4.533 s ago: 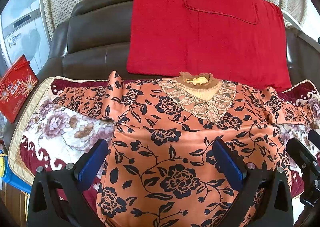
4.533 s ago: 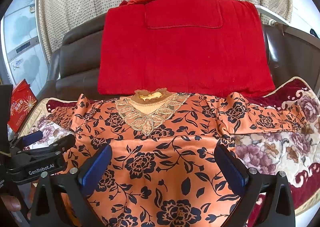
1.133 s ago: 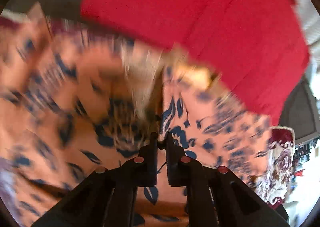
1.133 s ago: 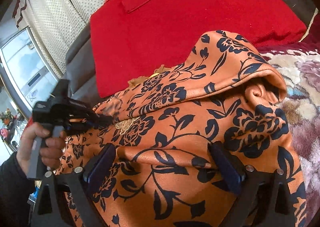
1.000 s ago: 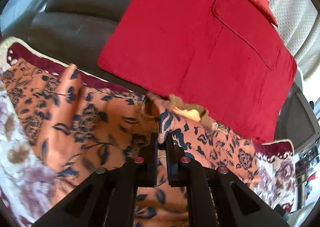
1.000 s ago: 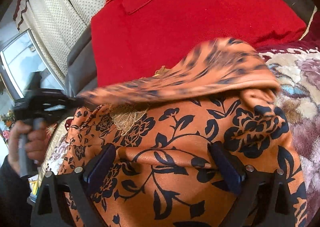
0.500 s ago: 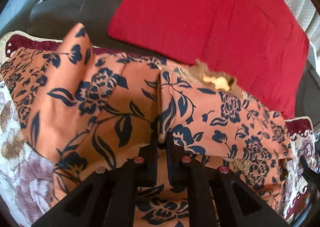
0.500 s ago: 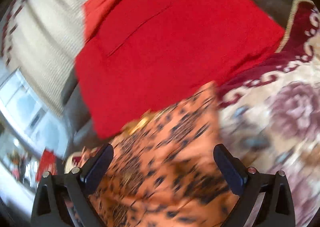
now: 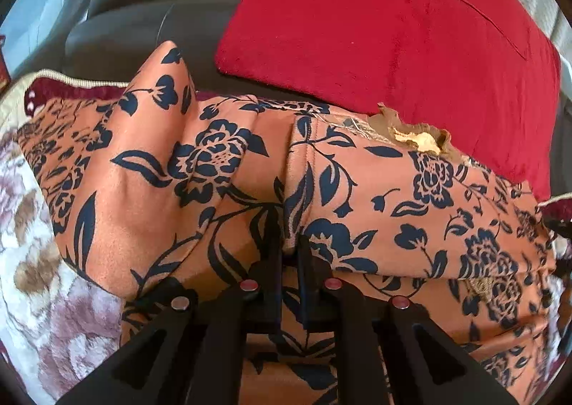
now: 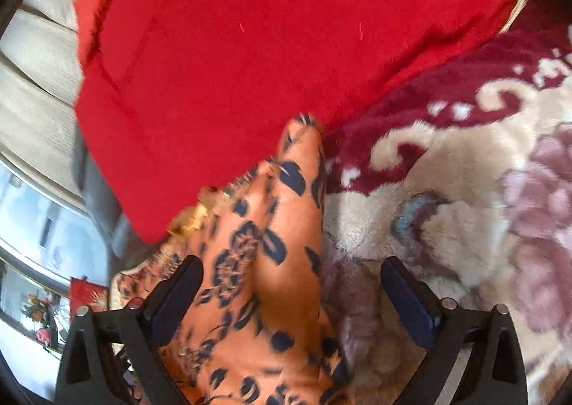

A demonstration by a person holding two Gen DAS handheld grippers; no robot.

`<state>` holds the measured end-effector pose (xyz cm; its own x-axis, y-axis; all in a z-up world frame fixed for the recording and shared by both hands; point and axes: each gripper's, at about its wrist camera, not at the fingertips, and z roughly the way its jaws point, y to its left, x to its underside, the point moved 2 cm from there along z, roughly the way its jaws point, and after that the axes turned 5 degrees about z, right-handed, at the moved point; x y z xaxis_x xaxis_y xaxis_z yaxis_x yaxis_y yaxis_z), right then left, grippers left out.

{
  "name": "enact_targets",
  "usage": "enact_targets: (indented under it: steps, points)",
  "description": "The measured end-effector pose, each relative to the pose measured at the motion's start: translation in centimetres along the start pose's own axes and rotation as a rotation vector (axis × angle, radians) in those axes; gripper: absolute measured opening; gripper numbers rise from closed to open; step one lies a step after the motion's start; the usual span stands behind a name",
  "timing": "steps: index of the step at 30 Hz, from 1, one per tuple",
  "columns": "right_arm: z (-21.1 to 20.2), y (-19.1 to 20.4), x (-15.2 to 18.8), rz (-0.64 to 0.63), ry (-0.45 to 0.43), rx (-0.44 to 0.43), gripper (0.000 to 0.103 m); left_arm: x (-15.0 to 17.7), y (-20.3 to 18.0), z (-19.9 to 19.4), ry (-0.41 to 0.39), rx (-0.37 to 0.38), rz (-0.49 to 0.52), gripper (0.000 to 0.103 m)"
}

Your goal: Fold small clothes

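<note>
An orange blouse with dark floral print (image 9: 375,190) lies on a floral plush blanket (image 9: 43,290) on a sofa seat. Its right sleeve is folded across the chest, over the lace collar (image 9: 414,135). My left gripper (image 9: 289,251) is shut on the cuff end of that sleeve, low over the blouse. My right gripper (image 10: 291,292) is open and empty, tilted, with its fingers astride the blouse's folded right edge (image 10: 275,262) and the blanket (image 10: 447,226).
A red cushion (image 9: 375,22) leans on the dark leather sofa back (image 9: 143,11) right behind the blouse, also in the right wrist view (image 10: 268,47). A red box (image 10: 85,292) and a window stand far left.
My left gripper carried the right sleeve across the blouse and lowered it onto the chest. My right gripper left the blouse body and swung toward the right edge, tilting.
</note>
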<state>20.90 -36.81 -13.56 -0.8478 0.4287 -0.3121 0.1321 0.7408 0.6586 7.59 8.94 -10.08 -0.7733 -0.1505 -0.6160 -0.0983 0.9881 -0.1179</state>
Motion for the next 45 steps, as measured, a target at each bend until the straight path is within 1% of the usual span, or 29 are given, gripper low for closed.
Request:
enact_targets:
  steps: [1,3,5,6,7,8,9,10,11,12,13,16,18,19,20,21,24,26,27,29,30,31,32,34,36,38,41,43,45]
  points:
    - [0.9,0.4,0.0,-0.029,0.037,0.042,0.010,0.0,-0.1,0.0,-0.004,0.005,-0.001,0.009]
    - [0.7,2.6,0.5,-0.146,-0.001,0.152,0.011,0.2,-0.2,-0.3,-0.007,0.021,-0.014,0.009]
    - [-1.9,5.4,0.9,-0.281,-0.160,0.223,0.010,0.7,0.7,-0.6,-0.013,0.032,-0.019,0.009]
    - [-1.3,4.7,0.7,-0.266,-0.149,0.260,0.011,0.3,1.1,0.8,-0.015,0.029,-0.015,0.009]
    - [-0.2,3.6,0.4,-0.228,-0.089,0.282,0.017,0.3,1.0,0.6,-0.017,0.025,-0.010,0.009]
    - [2.0,1.5,0.3,-0.152,0.038,0.297,0.024,0.4,1.0,0.5,-0.019,0.023,-0.007,0.009]
    - [1.2,1.1,0.1,-0.129,-0.009,0.240,0.024,0.2,1.0,0.8,-0.018,0.027,-0.011,0.009]
    - [0.6,1.2,-0.1,-0.131,-0.038,0.233,0.033,0.3,1.1,0.7,-0.017,0.033,-0.017,0.009]
    - [-0.4,1.4,-0.3,-0.122,-0.079,0.254,0.058,0.3,1.1,0.9,-0.018,0.034,-0.018,0.010]
    - [-1.0,1.5,-0.5,-0.107,-0.104,0.254,0.074,0.3,1.0,0.8,-0.020,0.029,-0.012,0.010]
    - [-1.8,1.8,-1.0,-0.091,-0.135,0.203,0.081,0.4,0.9,0.7,-0.022,0.024,-0.007,0.010]
    - [-1.4,2.2,-2.5,-0.074,-0.117,0.134,0.081,0.4,1.0,0.9,-0.024,0.034,-0.014,0.010]
    - [0.4,1.6,-3.7,-0.044,-0.076,0.122,0.072,0.5,1.1,0.7,-0.026,0.037,-0.015,0.010]
    - [1.7,1.6,-3.5,-0.061,-0.042,0.156,0.032,0.5,1.1,0.7,-0.027,0.038,-0.015,0.010]
    - [3.5,1.3,-3.4,-0.097,0.008,0.265,0.021,0.5,1.1,0.7,-0.027,0.038,-0.014,0.010]
    - [3.7,1.2,-3.5,-0.108,-0.009,0.283,0.020,0.5,1.1,0.8,-0.027,0.038,-0.015,0.010]
    - [0.8,3.6,-3.5,-0.109,-0.155,0.327,0.027,0.5,1.2,0.7,-0.030,0.037,-0.015,0.010]
    - [-2.1,5.0,-2.4,-0.106,-0.213,0.213,0.027,0.5,1.0,0.6,-0.033,0.030,-0.009,0.010]
    - [-2.7,5.7,-1.8,-0.115,-0.210,0.189,0.033,0.5,1.0,0.6,-0.033,0.031,-0.009,0.010]
    - [-3.2,5.3,0.7,-0.149,-0.146,0.206,0.096,0.5,1.0,0.7,-0.033,0.034,-0.013,0.010]
    - [-3.0,4.6,1.7,-0.165,-0.127,0.257,0.093,0.5,1.0,0.7,-0.033,0.035,-0.013,0.010]
    - [-2.0,3.5,2.4,-0.185,-0.085,0.317,0.072,0.5,1.0,0.7,-0.033,0.036,-0.013,0.010]
    - [-1.3,1.8,3.1,-0.169,-0.020,0.333,0.043,0.5,1.0,0.7,-0.033,0.037,-0.012,0.010]
    - [-3.1,1.4,3.2,-0.137,-0.076,0.337,0.038,0.5,1.0,0.7,-0.034,0.037,-0.011,0.010]
    - [-5.3,3.1,3.4,-0.171,-0.149,0.405,0.042,0.5,1.0,0.7,-0.034,0.034,-0.010,0.010]
    - [-7.2,5.8,4.1,-0.221,-0.238,0.423,0.075,0.5,1.0,0.7,-0.036,0.034,-0.009,0.010]
    - [-8.3,9.1,5.1,-0.299,-0.298,0.381,0.079,0.5,1.0,0.7,-0.037,0.039,-0.012,0.010]
    - [-6.9,11.4,5.7,-0.355,-0.311,0.319,0.079,0.5,1.0,0.7,-0.038,0.041,-0.013,0.010]
    - [-5.6,11.7,6.1,-0.386,-0.272,0.252,0.079,0.5,1.1,0.7,-0.039,0.044,-0.016,0.010]
